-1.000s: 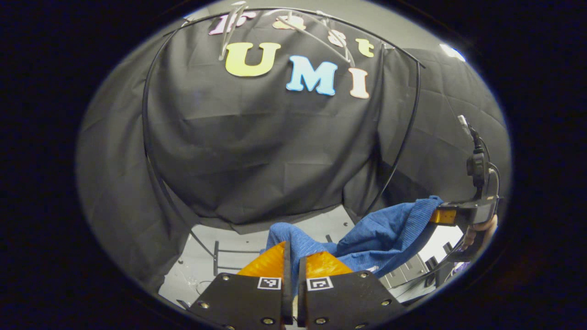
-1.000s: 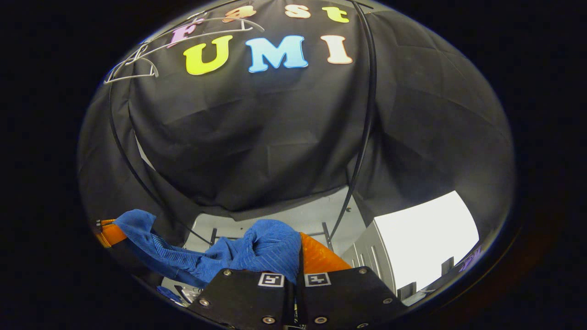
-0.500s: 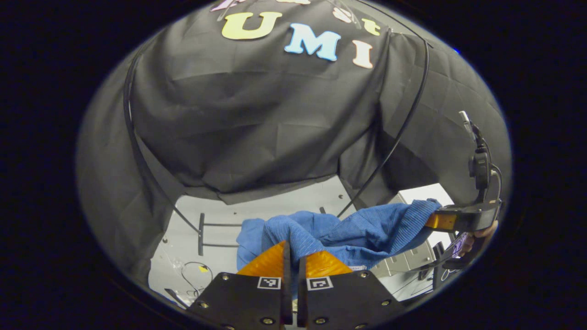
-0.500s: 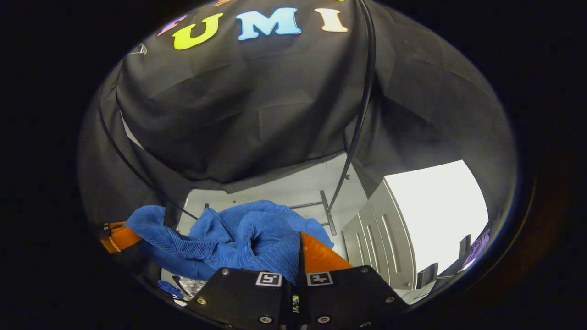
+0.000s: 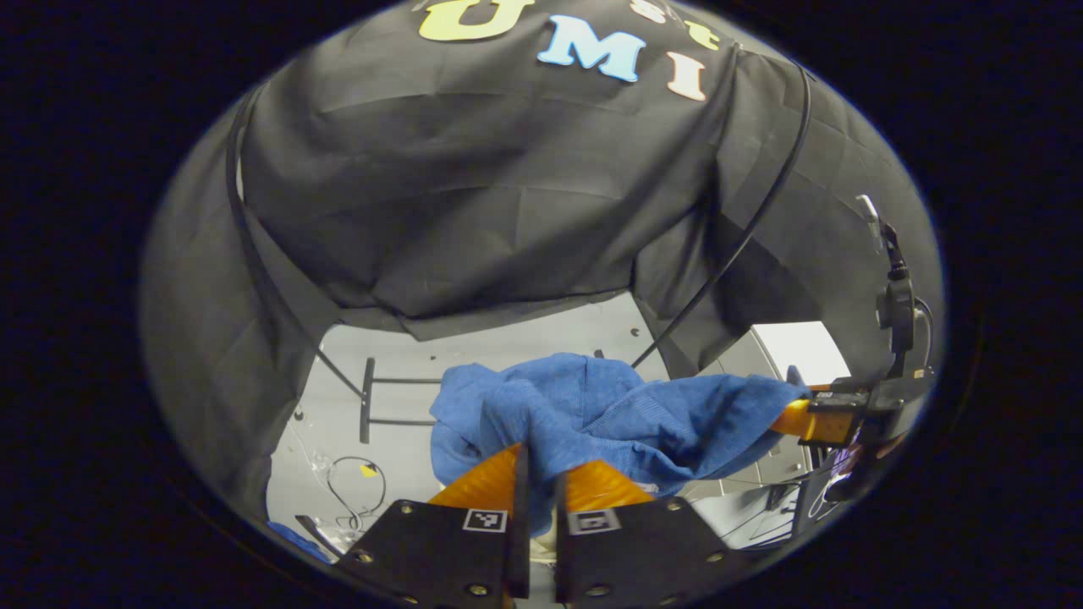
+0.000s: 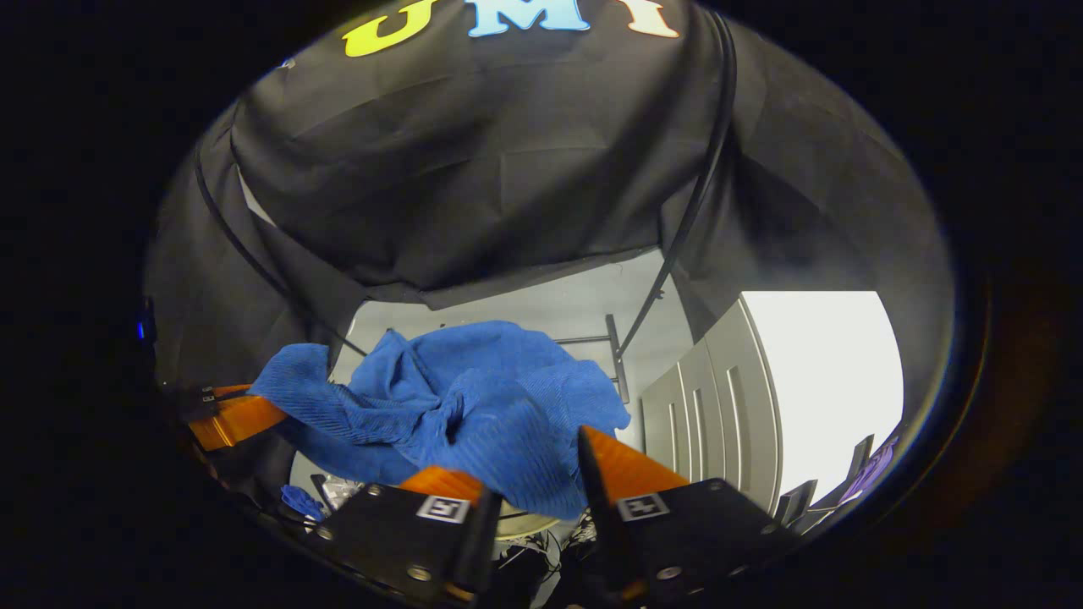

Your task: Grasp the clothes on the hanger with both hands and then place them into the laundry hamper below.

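The left tool [image 5: 535,474] has its fingers nearly together, pinching a fold of the blue cloth [image 5: 609,419] that rises between them. The right tool [image 6: 529,478] has its fingers spread apart, the cloth [image 6: 474,397] draped over and between them; whether either finger touches it I cannot tell. In the left gripper view the right tool [image 5: 804,419] sits far off at the cloth's other end. The cloth is a ribbed knit (fine parallel lines run along it), bunched into soft folds and sagging in the air between the two tools. Beyond it lies a pale floor [image 5: 508,351], and behind that hangs the booth's black wall [image 5: 474,186].
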`<state>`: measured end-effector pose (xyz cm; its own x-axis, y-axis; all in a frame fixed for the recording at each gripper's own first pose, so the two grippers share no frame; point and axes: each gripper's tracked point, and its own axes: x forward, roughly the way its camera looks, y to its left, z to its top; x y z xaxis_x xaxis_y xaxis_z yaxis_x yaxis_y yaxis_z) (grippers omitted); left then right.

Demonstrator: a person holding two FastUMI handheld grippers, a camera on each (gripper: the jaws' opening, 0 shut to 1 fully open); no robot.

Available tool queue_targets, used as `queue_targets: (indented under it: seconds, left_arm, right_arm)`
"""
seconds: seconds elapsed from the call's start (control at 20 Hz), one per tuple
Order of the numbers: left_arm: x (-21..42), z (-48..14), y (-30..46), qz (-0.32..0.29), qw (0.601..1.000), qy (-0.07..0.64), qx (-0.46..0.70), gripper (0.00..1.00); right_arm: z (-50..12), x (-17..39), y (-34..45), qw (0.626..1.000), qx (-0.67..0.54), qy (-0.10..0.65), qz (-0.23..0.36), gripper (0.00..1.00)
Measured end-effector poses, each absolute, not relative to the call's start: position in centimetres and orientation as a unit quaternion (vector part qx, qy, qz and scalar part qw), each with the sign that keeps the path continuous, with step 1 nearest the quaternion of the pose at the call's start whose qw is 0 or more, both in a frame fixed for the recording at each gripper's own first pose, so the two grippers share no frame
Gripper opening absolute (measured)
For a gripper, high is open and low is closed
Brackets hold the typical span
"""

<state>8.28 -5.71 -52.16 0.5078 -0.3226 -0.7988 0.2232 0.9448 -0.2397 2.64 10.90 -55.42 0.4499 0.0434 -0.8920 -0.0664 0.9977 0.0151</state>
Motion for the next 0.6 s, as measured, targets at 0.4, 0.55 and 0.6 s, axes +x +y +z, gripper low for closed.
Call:
queue_targets:
  seconds: [0.4, 0.55, 0.6]
  left_arm:
    - [4.4, -48.1, -1.8, -0.134, 0.876, 0.461, -0.05, 0.95]
    - [3.8, -44.5, -1.1, -0.134, 0.889, 0.435, -0.038, 0.95]
    - [4.1, -43.0, -1.0, -0.134, 0.896, 0.422, -0.029, 0.93]
  right_arm:
    - [-48.1, 0.4, 7.6, 0.88, -0.051, 0.473, 0.019, 0.97]
    - [-44.2, 0.4, 5.7, 0.899, -0.061, 0.435, -0.004, 0.97]
    - [-42.9, 0.6, 5.2, 0.906, -0.06, 0.42, -0.014, 0.98]
